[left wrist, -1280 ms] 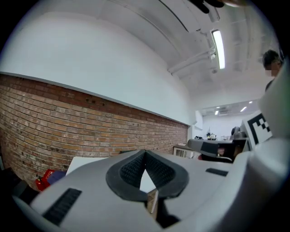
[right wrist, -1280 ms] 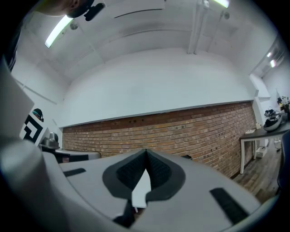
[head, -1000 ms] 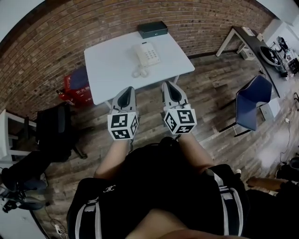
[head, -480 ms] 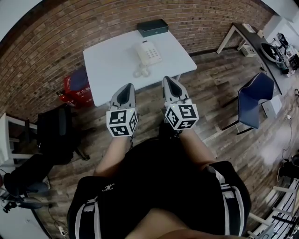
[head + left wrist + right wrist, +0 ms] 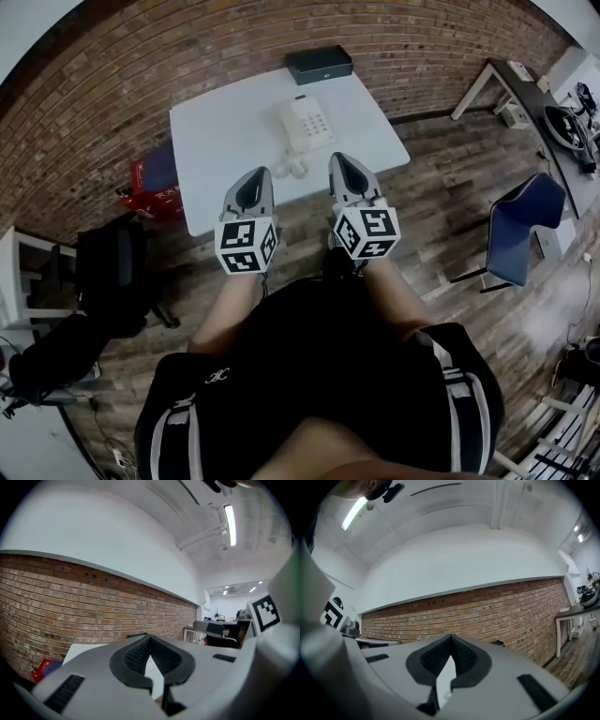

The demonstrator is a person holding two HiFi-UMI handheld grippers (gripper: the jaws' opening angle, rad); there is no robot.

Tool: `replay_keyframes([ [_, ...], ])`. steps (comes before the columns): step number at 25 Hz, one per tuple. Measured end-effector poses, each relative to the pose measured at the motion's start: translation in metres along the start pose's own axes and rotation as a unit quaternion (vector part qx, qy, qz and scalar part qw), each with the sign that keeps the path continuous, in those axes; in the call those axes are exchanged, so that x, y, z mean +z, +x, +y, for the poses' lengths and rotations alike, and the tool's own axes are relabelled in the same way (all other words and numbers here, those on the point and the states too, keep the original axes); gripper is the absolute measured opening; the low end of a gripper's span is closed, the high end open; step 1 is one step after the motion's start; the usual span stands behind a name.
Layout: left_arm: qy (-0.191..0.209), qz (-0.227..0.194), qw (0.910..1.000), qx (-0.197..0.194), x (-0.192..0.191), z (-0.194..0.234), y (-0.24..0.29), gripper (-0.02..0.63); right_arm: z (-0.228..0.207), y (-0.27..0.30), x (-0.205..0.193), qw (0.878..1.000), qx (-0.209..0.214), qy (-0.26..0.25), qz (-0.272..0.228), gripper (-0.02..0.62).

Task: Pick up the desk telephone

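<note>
A white desk telephone (image 5: 304, 127) with a curly cord (image 5: 290, 167) at its near side lies on a white table (image 5: 225, 141) in front of me in the head view. Both grippers are held side by side short of the table's near edge, pointing at it. My left gripper (image 5: 251, 178) is shut with nothing in it. My right gripper (image 5: 343, 162) is shut and empty too, its tip just at the table edge below the telephone. In both gripper views the jaws meet at the tip (image 5: 150, 637) (image 5: 451, 637), and the brick wall (image 5: 487, 616) lies beyond.
A dark flat box (image 5: 320, 64) sits at the table's far edge against the brick wall (image 5: 141, 66). A red crate (image 5: 155, 180) and a black bag (image 5: 108, 272) stand left of the table. A blue chair (image 5: 520, 230) and another desk (image 5: 525, 103) are to the right.
Both grippers have moved forward together toward the table, and the table and telephone now lie closer in the head view. The jaws stay shut.
</note>
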State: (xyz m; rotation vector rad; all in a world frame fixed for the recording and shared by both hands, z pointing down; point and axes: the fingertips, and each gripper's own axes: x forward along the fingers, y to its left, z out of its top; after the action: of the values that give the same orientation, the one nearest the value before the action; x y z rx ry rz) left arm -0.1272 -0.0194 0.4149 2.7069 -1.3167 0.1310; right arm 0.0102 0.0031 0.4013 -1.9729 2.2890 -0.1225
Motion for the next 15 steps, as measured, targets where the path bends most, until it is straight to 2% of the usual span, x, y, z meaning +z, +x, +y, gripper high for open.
replay_keyframes([
  [6,-0.006,0.012,0.9998,0.014,0.001,0.014,0.069,0.0,-0.055,0.059,-0.002,1.0,-0.012,0.015,0.008,-0.003],
  [15,-0.034,0.048,0.9973,0.043,-0.005,0.029,0.172,0.0,-0.122,0.142,-0.018,0.998,0.015,0.026,0.055,-0.003],
])
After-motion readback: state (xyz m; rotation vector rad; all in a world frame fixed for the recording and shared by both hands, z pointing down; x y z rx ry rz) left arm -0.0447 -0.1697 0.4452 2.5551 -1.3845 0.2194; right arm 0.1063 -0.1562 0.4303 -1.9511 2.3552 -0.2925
